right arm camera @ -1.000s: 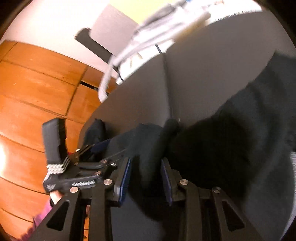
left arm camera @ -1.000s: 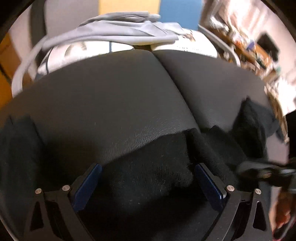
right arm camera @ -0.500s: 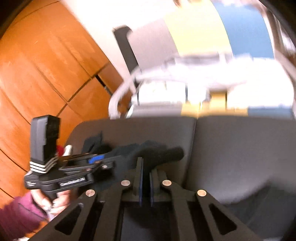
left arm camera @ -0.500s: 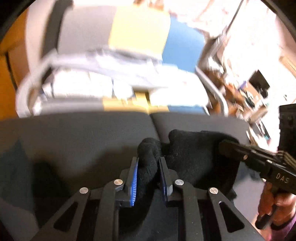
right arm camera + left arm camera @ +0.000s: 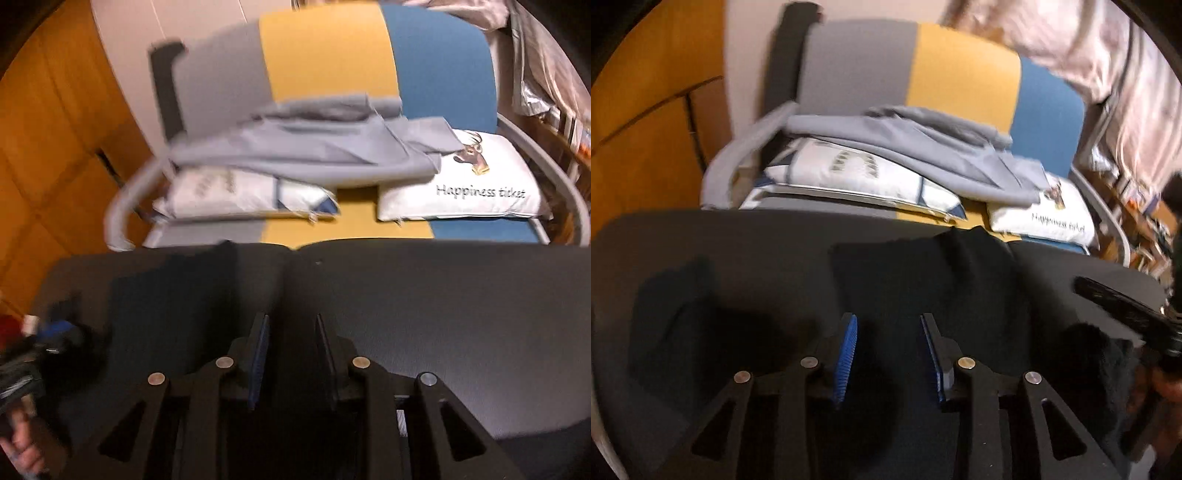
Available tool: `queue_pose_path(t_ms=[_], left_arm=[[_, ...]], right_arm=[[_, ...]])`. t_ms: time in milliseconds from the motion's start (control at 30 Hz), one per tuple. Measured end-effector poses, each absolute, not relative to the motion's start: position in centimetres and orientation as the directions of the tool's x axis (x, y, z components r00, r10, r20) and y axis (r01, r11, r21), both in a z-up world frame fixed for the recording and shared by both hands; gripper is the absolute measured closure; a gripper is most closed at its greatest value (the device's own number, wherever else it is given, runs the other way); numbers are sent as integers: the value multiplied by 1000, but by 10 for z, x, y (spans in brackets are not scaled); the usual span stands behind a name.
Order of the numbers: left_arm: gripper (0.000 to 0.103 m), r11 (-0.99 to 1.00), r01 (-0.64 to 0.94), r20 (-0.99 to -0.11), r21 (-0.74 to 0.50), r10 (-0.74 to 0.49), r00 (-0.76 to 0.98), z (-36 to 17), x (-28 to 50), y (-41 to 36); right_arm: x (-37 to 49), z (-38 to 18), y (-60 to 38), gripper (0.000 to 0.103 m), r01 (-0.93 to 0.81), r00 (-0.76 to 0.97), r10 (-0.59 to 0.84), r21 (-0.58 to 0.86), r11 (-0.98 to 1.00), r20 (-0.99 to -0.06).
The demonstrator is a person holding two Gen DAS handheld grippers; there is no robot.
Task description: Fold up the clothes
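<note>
A black garment [image 5: 923,280] lies spread flat on the dark leather surface [image 5: 720,258], and its far edge reaches the back rim. My left gripper [image 5: 889,332] hovers over its near part, blue pads apart, and I see no cloth pinched between them. In the right wrist view the same garment [image 5: 177,295] lies to the left. My right gripper [image 5: 291,328] stands open over the surface's centre seam with nothing in it. The other gripper [image 5: 1126,314] shows blurred at the right edge of the left wrist view, above a fuzzy black bunch of cloth.
Behind the leather surface [image 5: 443,295] stands a grey, yellow and blue bench [image 5: 325,55]. It carries a folded grey garment [image 5: 295,147] and two white pillows [image 5: 480,192]. An orange wooden wall [image 5: 646,147] is at the left. A hand [image 5: 22,443] holds the left gripper.
Both grippers were shut on the black garment half a second ago and have since opened. The garment now lies flat on the surface, and both cameras have pulled back and tilted up.
</note>
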State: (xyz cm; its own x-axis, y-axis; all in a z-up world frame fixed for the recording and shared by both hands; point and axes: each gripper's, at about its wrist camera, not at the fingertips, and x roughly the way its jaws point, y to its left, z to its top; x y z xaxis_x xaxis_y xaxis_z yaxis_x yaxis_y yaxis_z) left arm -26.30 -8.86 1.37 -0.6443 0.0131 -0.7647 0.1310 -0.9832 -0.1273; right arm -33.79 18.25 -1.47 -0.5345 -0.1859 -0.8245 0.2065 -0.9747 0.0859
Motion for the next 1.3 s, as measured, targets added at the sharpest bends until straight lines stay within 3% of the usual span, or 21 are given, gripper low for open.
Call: queue_pose_path(t_ms=[100,167,233,367,500,633,767,833,1000,1133,1200,1300], left_arm=[[62,-990,91,-747,-111,23,-664,-2,-218,-81],[57,-994,65,-737,-89,22,-676,-14,-194,-69],[47,-998,40,-725,-39,0,-689,-23,-180,-53],[42,-998,16,-729,69,-61,-682,-28,-177,-25],[41,-999,39,-741,-19,-12,-671,-25,-174,-32],[40,-998,58,-721,-20,-26,-692,-18,-155,-43],[34,-996,90,-696,-15,-54,-716,-18,-134,-49],[26,-993,105,-707,-44,-43,-706,-22,-132,-52],[26,-986,128,-729,-106,-11,-685,-22,-134,-58],[25,-979,149,-696,-139,-10,-718,1,-132,-88],[20,-965,224,-694,-138,-68,-717,11,-138,-121],[18,-917,383,-712,-108,-198,-674,17,-152,-180]], right_arm=[[-314,-20,186,76,244,-533,-178,51,-968,-827],[-299,-24,188,76,269,-532,-173,28,-963,-829],[-283,-28,190,76,294,-532,-167,4,-956,-830],[-265,-34,197,77,280,-548,-112,-56,-958,-829],[-263,-37,209,77,192,-577,-5,-130,-973,-817],[-257,-28,213,77,177,-563,-43,-70,-982,-825],[-260,5,174,75,315,-615,-191,-16,-949,-765],[-272,8,136,75,409,-585,-235,-31,-912,-776],[-303,-13,46,75,554,-511,-240,-102,-827,-825],[-332,-28,47,70,450,-535,-160,-120,-885,-829],[-346,-32,56,56,375,-544,-120,-113,-920,-830],[-362,-32,88,51,239,-532,-128,-3,-971,-837]])
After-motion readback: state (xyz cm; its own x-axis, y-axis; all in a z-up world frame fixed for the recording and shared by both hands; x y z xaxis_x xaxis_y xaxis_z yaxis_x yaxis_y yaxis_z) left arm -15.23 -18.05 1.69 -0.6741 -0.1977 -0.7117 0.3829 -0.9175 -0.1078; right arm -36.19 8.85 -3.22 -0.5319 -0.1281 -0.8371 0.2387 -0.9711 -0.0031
